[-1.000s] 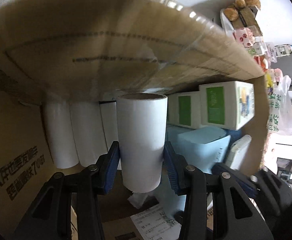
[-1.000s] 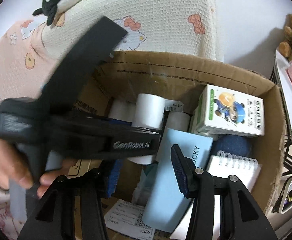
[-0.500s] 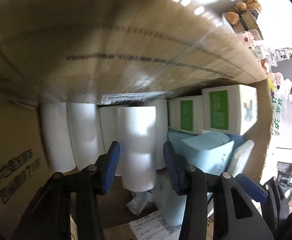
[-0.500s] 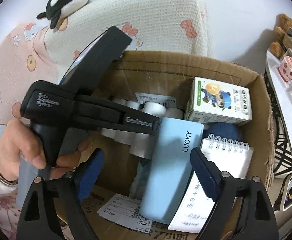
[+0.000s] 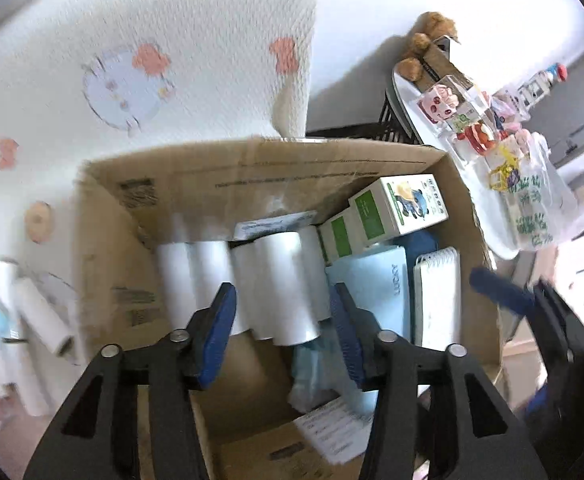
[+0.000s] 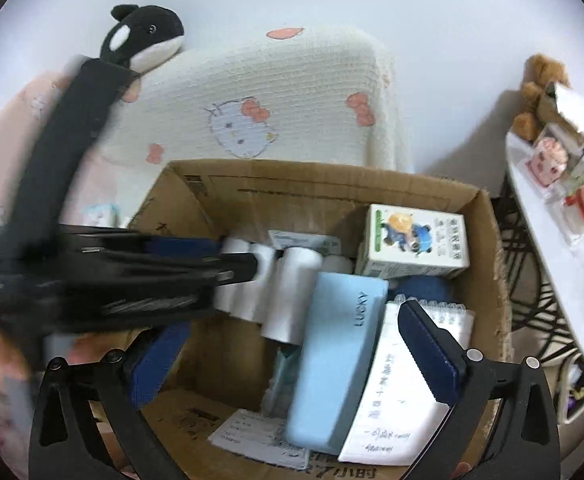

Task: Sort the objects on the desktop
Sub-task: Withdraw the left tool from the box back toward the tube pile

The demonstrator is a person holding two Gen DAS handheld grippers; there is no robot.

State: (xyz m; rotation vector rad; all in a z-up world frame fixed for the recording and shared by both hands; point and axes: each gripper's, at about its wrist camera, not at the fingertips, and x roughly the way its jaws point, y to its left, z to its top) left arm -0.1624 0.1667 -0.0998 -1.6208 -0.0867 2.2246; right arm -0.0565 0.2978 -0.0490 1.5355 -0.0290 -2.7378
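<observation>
A cardboard box holds several white paper rolls, a light blue LUCKY case, a spiral notebook and a white-green carton. My left gripper is open and empty, raised above the box in front of the rolls. In the right wrist view the box, rolls, blue case, notebook and carton show too. My right gripper is wide open over the blue case. The left gripper crosses that view, blurred.
A Hello Kitty blanket with an orca plush lies behind the box. A white shelf with small toys stands at the right. More white rolls lie outside the box at the left. A paper slip lies on the box floor.
My left gripper let go of the white roll, which now stands among the others, and pulled back up out of the box. My right gripper opened wide and drew back.
</observation>
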